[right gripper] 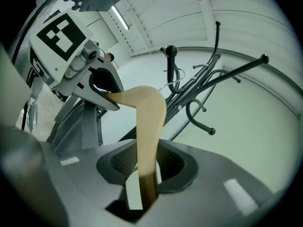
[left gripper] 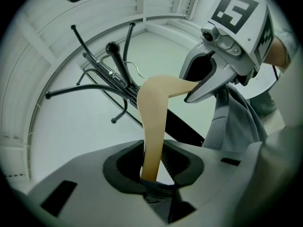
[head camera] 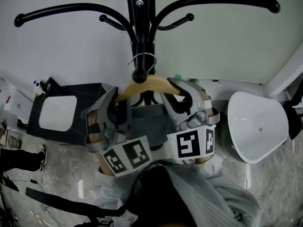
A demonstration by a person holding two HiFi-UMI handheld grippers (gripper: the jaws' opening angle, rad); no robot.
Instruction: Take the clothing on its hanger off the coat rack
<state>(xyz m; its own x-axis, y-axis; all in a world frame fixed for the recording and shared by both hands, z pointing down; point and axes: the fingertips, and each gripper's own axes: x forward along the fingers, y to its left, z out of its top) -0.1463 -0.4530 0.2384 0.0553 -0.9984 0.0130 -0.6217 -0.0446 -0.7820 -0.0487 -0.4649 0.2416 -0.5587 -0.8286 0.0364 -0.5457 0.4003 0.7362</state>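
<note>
A wooden hanger [head camera: 147, 85] hangs by its metal hook [head camera: 142, 58] on a knobbed arm of the black coat rack [head camera: 140, 27]. Grey clothing [head camera: 147, 113] drapes below it. My left gripper [head camera: 115, 100] is shut on the hanger's left arm, and my right gripper [head camera: 182, 96] is shut on its right arm. In the left gripper view the tan hanger arm [left gripper: 152, 126] runs down between the jaws of my left gripper [left gripper: 154, 162], with the right gripper [left gripper: 222, 65] and clothing [left gripper: 236, 122] beyond. In the right gripper view the hanger [right gripper: 150, 122] sits pinched in my right gripper [right gripper: 147, 167].
A white moulded seat [head camera: 258, 126] stands at the right. At the left a black stand holds a white tray [head camera: 57, 112]. Cables and a person's shoe [head camera: 42, 151] lie on the marble floor at the far left. The rack's long arms [head camera: 71, 8] spread overhead against a pale wall.
</note>
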